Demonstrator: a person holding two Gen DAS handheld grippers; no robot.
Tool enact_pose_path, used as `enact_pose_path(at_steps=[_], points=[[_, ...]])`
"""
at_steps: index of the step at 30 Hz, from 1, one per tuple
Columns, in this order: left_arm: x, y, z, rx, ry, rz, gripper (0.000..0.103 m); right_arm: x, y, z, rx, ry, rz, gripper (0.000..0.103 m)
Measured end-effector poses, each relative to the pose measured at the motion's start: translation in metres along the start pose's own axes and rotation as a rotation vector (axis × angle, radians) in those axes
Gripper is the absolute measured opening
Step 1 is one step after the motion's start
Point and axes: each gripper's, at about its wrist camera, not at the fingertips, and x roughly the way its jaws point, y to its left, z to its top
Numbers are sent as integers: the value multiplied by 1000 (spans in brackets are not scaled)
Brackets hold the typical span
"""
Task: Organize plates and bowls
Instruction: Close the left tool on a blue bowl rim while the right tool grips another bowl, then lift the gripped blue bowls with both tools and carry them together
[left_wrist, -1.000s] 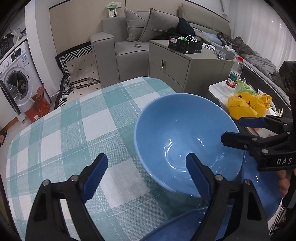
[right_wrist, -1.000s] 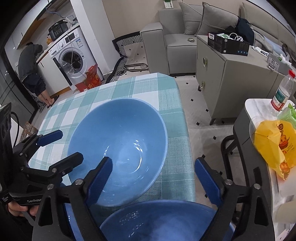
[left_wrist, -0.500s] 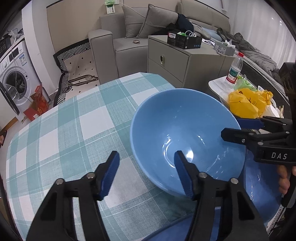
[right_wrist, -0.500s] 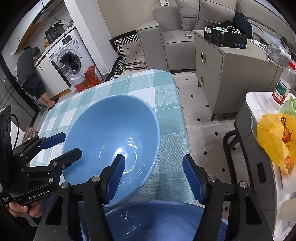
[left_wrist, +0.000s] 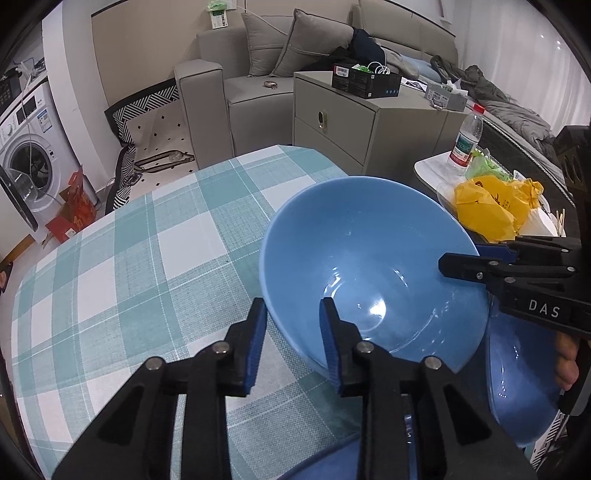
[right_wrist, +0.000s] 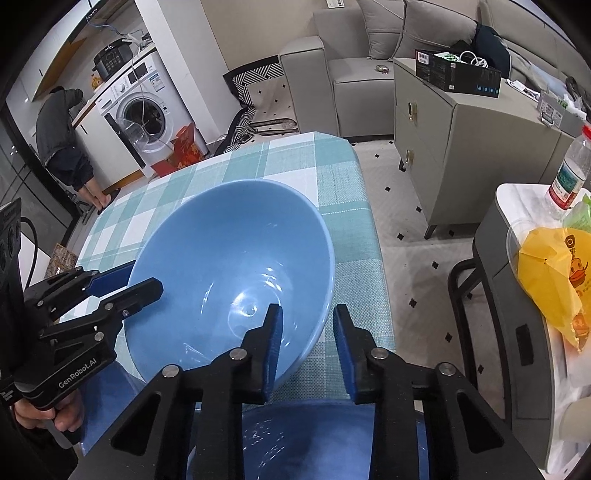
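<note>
Left hand-held gripper (left_wrist: 291, 325), angled steeply downward, straddles the near-left rim of the pale blue bowl (left_wrist: 369, 266): one blue pad lies inside the bowl, the other outside against its wall, pinching the rim. Right hand-held gripper (right_wrist: 306, 332), likewise pitched downward, takes the opposite rim; its jaws are closing, with the bowl wall between them. Fingers of the person's hand (right_wrist: 48, 413) wrap the left tool's handle.

The bowl sits at the near right corner of the table (left_wrist: 147, 258) with its teal check cloth, mouth tipped up and slightly toward the sofa, so its far rim stands higher than its near rim. It is round, with no long axis. It overlaps darker blue dishes (right_wrist: 314, 439) lying below it at the table's near edge.

Compared with one second earlier, both pairs of jaws have gone from widely spread to narrow; neither tool has shifted, and the bowl keeps its place.
</note>
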Motion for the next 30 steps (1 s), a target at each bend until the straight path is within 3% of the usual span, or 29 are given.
enact_pose_path(at_steps=[12,30], points=[[-1,2,-1,-4,-5,7,21,-2,9,-2,-34,-12,-56,16],[-9,3,1,-4,-34,16,21,-14,13,0,-35,-43,-62,16]])
